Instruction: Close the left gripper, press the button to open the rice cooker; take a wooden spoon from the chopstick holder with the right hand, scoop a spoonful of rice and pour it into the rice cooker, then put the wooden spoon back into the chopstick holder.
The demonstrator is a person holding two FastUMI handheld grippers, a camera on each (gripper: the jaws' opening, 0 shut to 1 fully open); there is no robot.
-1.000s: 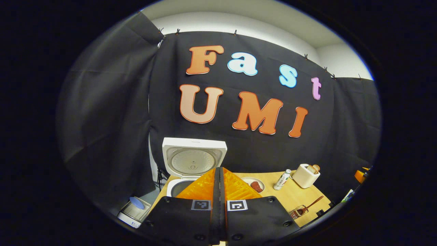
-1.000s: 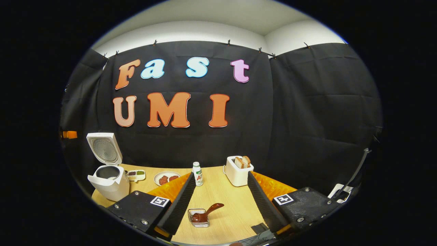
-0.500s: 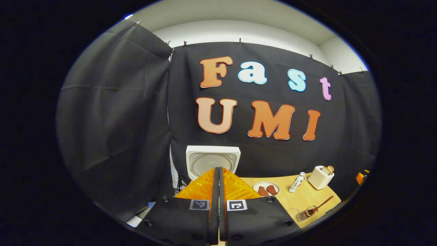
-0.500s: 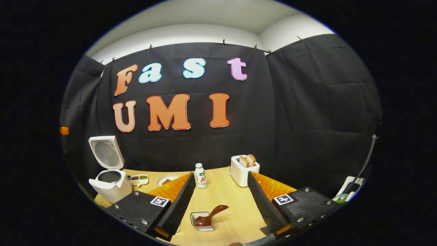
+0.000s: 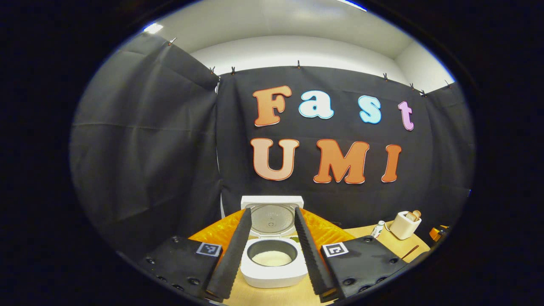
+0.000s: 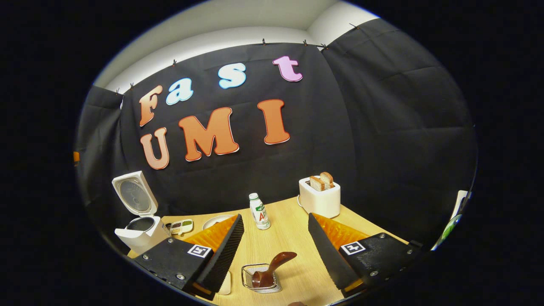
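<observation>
Your left gripper (image 5: 272,227) has its jaws spread wide and holds nothing; the rice cooker (image 5: 273,267) sits between its fingers, lid up, with pale rice in the pot. Your right gripper (image 6: 275,225) is also wide open and empty, above the wooden table (image 6: 293,238). Near it, the wooden spoon (image 6: 272,267) leans in the wire chopstick holder (image 6: 260,281). A small bottle (image 6: 259,211) and a toaster (image 6: 319,196) stand farther back.

Plate (image 6: 212,221) half behind finger
</observation>
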